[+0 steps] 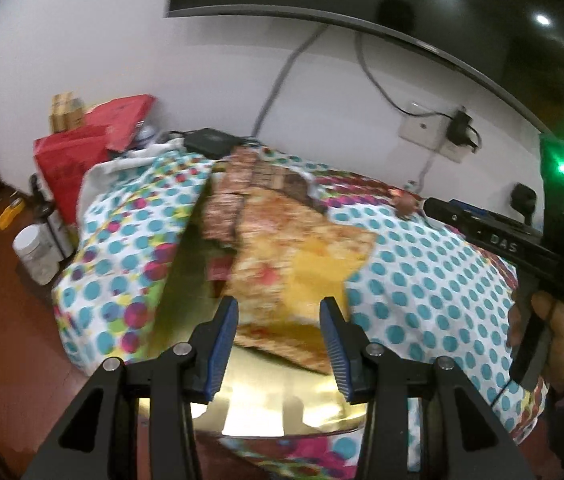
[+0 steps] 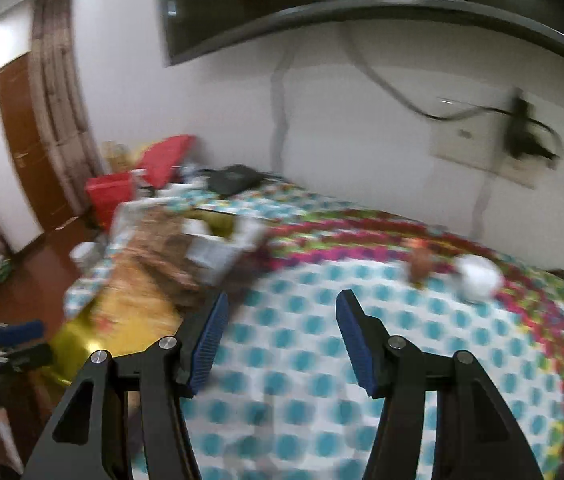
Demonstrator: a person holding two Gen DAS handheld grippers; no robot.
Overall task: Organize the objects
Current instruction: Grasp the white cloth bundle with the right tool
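Observation:
My left gripper (image 1: 280,318) stands open over a shiny gold tray (image 1: 282,400). A yellow-orange snack packet (image 1: 302,264) lies in the tray just beyond and between the pads, which do not press on it. Brown packets (image 1: 234,200) lie farther back. My right gripper (image 2: 282,332) is open over the polka-dot cloth (image 2: 302,360), with nothing between its fingers. It also shows in the left wrist view as a black tool (image 1: 436,206) held by a hand (image 1: 554,328). A small brown figure (image 2: 420,264) and a white round object (image 2: 478,278) sit on the cloth ahead.
Red boxes (image 1: 70,160), a black box (image 1: 210,142) and a white jar (image 1: 38,252) crowd the far left. A television (image 1: 362,0) hangs on the wall above a socket (image 1: 434,128) with cables. A white box (image 2: 214,252) sits in the tray.

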